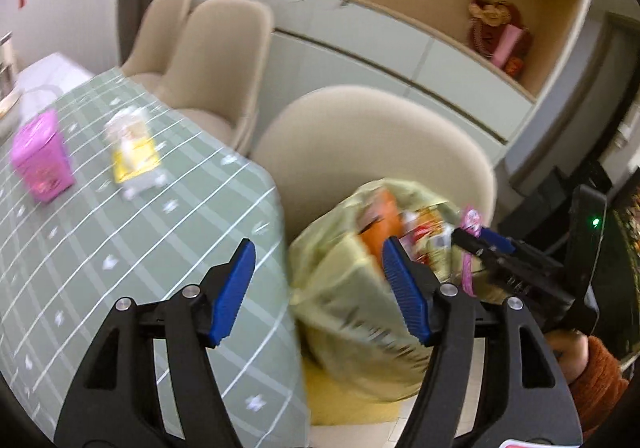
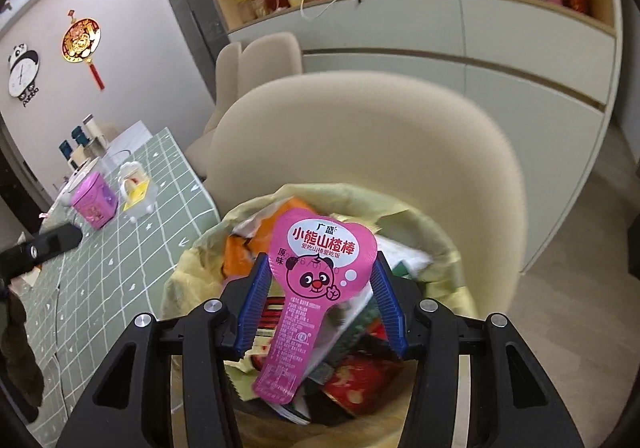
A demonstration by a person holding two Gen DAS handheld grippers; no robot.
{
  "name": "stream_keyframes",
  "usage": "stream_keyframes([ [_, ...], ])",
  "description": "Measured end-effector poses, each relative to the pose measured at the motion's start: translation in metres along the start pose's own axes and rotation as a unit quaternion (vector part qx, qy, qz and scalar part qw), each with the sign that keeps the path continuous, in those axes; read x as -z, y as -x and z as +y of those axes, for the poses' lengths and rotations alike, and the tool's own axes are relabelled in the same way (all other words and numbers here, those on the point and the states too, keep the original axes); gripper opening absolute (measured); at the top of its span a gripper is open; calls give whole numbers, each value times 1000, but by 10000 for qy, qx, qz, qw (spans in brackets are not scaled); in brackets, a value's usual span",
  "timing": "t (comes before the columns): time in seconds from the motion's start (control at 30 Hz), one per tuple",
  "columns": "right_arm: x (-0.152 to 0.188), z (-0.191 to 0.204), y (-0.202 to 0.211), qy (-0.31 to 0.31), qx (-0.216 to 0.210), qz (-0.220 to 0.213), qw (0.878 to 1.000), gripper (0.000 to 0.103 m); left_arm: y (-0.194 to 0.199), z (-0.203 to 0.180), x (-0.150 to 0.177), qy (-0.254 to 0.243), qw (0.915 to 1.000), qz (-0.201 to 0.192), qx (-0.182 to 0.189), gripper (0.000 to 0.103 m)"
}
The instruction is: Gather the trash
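A pink panda-print snack wrapper [image 2: 320,276] stands upright between my right gripper's [image 2: 320,260] blue pads, which are shut on its wide head. It hangs over a yellow-green trash bag [image 2: 192,272] stuffed with several wrappers. In the left wrist view the same bag [image 1: 352,288] sits at centre right, with the right gripper [image 1: 476,236] and wrapper [image 1: 470,219] above it. My left gripper [image 1: 318,244] is open and holds nothing, over the table edge beside the bag. A pink box [image 1: 42,159] and a yellow-white packet [image 1: 134,155] lie on the green checked table [image 1: 120,268].
A beige chair [image 2: 360,135] stands right behind the bag, with more chairs [image 1: 212,59] along the table. A cabinet with ornaments [image 2: 400,27] lines the far wall. A hand in an orange sleeve [image 1: 592,372] holds the right gripper. Containers [image 2: 88,135] stand at the table's far end.
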State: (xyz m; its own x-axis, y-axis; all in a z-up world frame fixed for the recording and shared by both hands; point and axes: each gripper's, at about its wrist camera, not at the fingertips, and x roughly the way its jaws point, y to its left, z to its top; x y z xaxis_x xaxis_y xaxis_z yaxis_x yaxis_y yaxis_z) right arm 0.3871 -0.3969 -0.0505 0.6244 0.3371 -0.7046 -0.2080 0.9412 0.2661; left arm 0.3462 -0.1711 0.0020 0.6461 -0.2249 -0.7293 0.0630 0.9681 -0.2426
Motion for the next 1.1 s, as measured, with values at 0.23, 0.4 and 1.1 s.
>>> stream_keyframes([
  [0.23, 11, 12, 10, 90, 343, -1, 9994, 56, 26, 27, 24, 15, 9989, -80, -470, 78],
  [0.4, 24, 33, 51, -23, 335, -271, 9991, 56, 59, 39, 33, -15, 9977, -349, -576, 86],
  [1.1, 173, 243, 212, 603, 316, -1270, 9896, 56, 237, 88, 154, -666, 9845, -1153, -1145, 86],
])
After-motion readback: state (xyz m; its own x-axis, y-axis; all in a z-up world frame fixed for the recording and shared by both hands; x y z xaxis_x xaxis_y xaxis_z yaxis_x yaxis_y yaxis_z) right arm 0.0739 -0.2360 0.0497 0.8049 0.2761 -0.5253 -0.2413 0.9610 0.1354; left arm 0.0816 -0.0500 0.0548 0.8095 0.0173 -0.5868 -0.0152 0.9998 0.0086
